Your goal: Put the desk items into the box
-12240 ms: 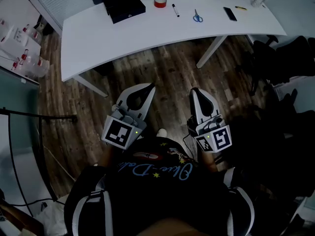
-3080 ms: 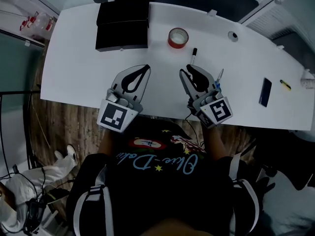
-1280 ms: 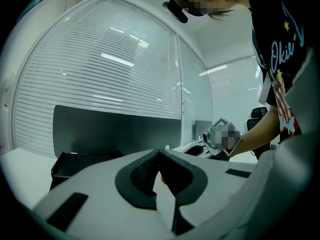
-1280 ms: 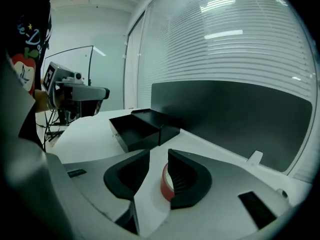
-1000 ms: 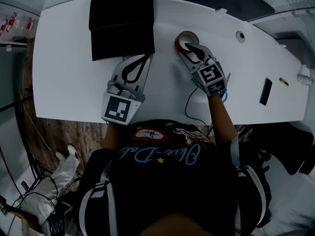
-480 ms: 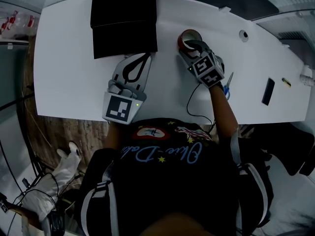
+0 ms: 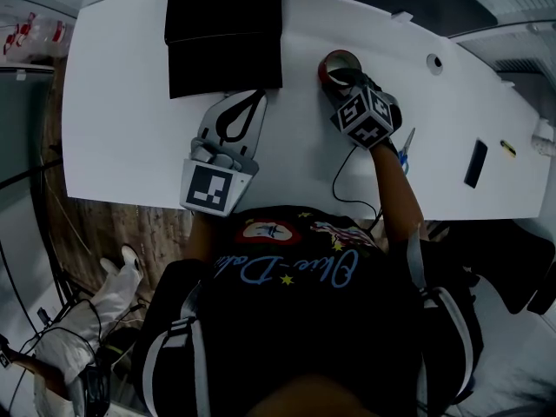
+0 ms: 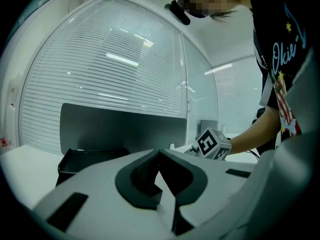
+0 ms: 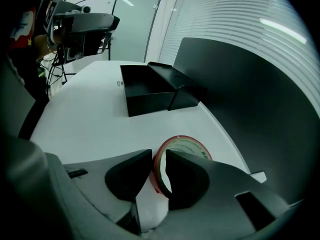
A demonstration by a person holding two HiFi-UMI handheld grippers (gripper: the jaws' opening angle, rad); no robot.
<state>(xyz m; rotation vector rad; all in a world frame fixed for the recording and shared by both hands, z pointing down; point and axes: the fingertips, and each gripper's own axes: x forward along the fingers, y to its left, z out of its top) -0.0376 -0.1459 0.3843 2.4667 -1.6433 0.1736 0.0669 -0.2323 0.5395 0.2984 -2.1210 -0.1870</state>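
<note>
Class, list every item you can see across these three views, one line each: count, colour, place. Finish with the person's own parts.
flat white desk: one, white, upper half of the head view.
open black rectangular box: one, black, far left of the desk.
red roll of adhesive tape: one, red, lying flat to the right of the box.
blue-handled scissors: one, blue, beside the right forearm.
flat black phone: one, black, right end of the desk.
small yellow object: one, yellow, beyond the phone; too small to identify.
wooden floor: brown, left of the desk.
left gripper: white and black, jaws together, empty, in front of the box.
right gripper: jaws have just been closing astride the tape's wall; a sliver of gap shows.
</note>
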